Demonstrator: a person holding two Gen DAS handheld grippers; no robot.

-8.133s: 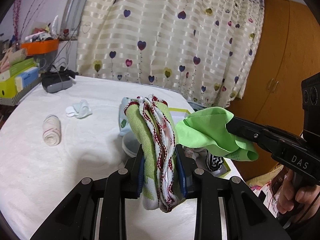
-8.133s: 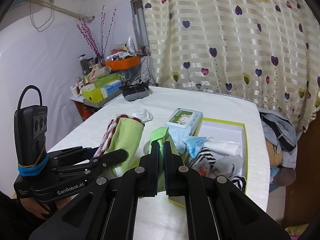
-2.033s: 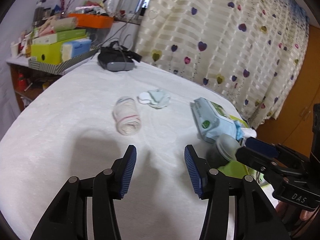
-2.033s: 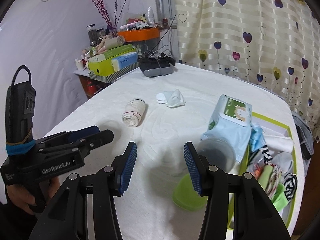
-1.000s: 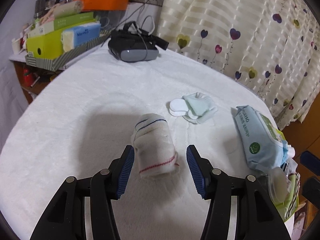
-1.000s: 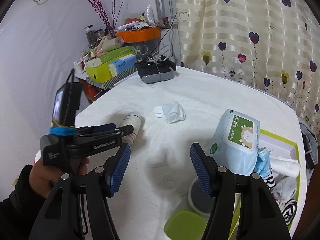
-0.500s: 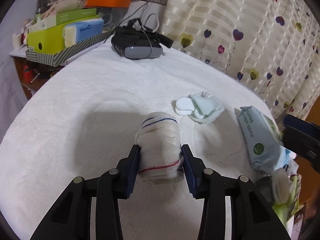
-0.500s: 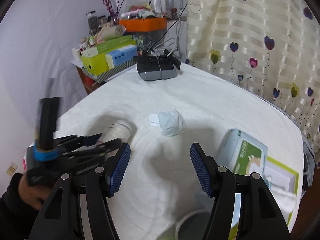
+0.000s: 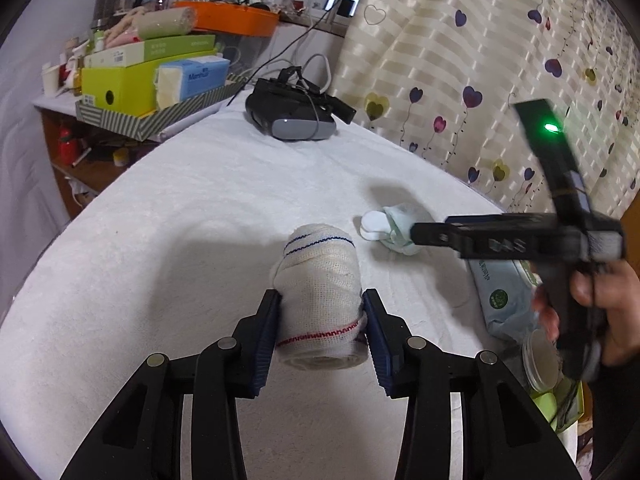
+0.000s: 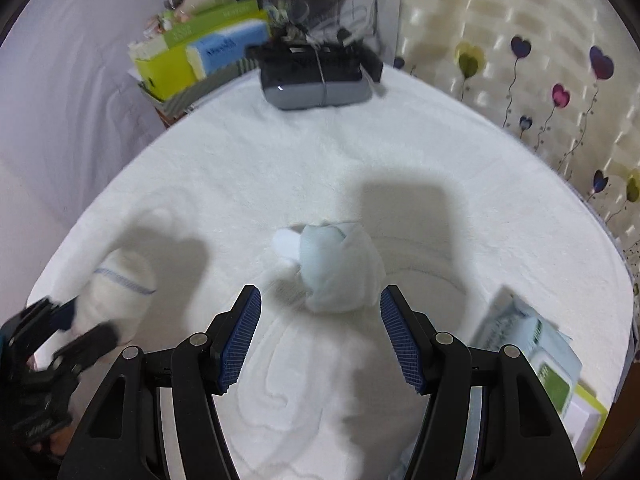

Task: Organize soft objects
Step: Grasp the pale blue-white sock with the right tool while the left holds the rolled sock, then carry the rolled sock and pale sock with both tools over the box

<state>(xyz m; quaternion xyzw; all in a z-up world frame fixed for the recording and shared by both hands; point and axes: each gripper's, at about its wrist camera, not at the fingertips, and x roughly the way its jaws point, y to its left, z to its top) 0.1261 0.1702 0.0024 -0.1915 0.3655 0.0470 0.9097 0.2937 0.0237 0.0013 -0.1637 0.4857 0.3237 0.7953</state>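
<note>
left gripper [image 9: 322,334] clamps cloth roll [image 9: 320,300]; lift straight. right gripper [image 10: 320,336] wide open, must straddle pale sock bundle [image 10: 340,268] before closing.

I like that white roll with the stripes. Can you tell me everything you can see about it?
The white roll is a rolled-up cloth of loose, gauze-like weave, cream white. A thin blue stitched line rings its far end and a red one rings its near end. It lies on its side on the white tablecloth, its round end facing the camera. The left gripper has closed on it, with a blue pad pressing each side near the red line. Nothing else touches it; the small pale blue cloth lies apart, farther back.
</note>
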